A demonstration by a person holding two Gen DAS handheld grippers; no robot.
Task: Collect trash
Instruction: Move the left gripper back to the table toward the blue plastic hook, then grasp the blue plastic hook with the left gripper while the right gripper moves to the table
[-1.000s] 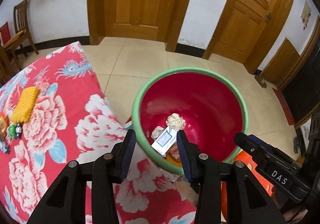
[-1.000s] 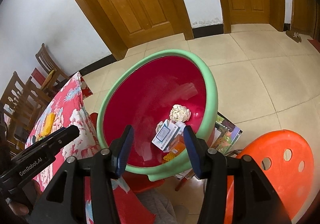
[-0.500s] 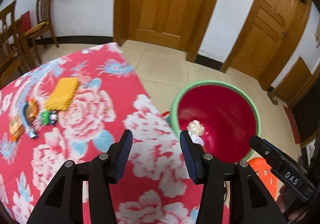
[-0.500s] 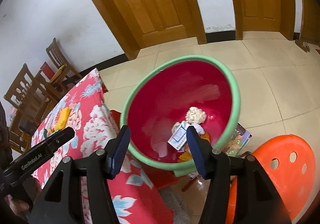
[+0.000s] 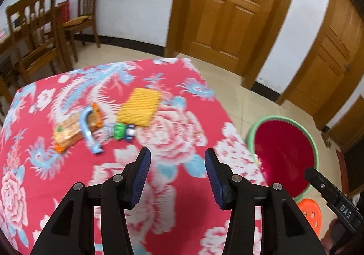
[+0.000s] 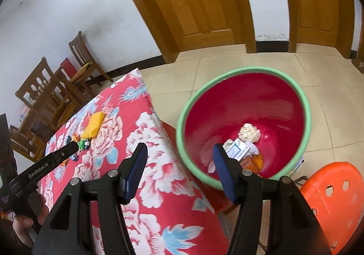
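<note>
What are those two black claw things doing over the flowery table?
A person is tidying up trash with them. Both the left gripper and right gripper are open and empty. Some trash, like a crumpled paper ball, already lies in the red basin beside the table. A yellow packet and other wrappers wait on the tablecloth.

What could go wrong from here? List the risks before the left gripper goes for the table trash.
1. The wrappers, the green piece and the yellow packet lie touching or overlapping, so the open left gripper may snag several or push them apart.
2. The basin sits below the table edge; a hasty release could miss it.
</note>
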